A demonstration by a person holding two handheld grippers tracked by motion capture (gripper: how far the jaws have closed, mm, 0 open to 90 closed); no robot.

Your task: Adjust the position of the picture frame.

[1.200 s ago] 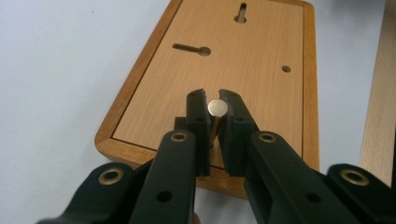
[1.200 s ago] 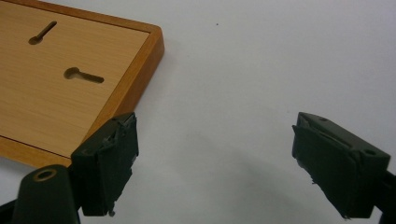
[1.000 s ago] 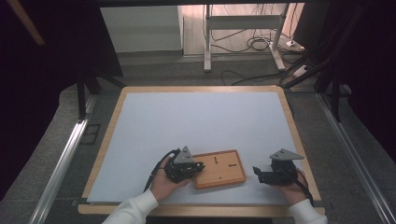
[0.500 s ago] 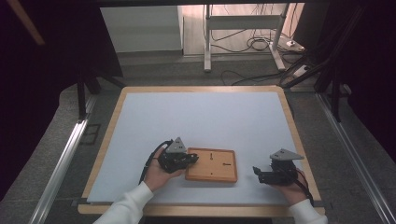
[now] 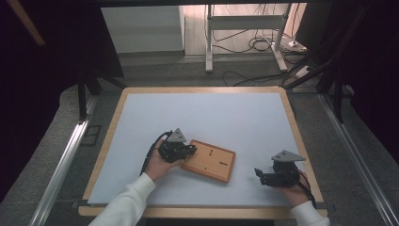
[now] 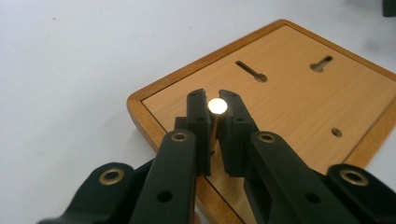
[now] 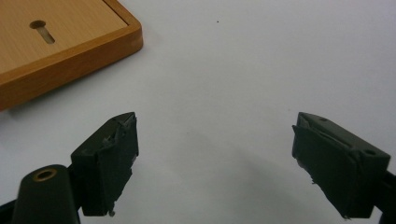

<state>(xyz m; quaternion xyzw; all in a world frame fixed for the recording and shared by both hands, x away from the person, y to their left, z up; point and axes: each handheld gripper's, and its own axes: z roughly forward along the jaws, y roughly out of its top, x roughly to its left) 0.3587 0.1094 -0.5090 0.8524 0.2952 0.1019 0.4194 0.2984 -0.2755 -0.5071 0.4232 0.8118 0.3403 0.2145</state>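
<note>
no legible txt, labels, nos.

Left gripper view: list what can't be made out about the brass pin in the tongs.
- Brass pin: its lower end is hidden between the left tongs.
- Its tip is glare-white; shape unreadable.
- High view: pin too small; tongs cover it at the wooden board.

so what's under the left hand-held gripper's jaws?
The wooden board, back side up with two keyhole slots. The left hand-held gripper is shut on a brass pin above the board's corner. The pin's lower end is hidden between the pads.
</note>
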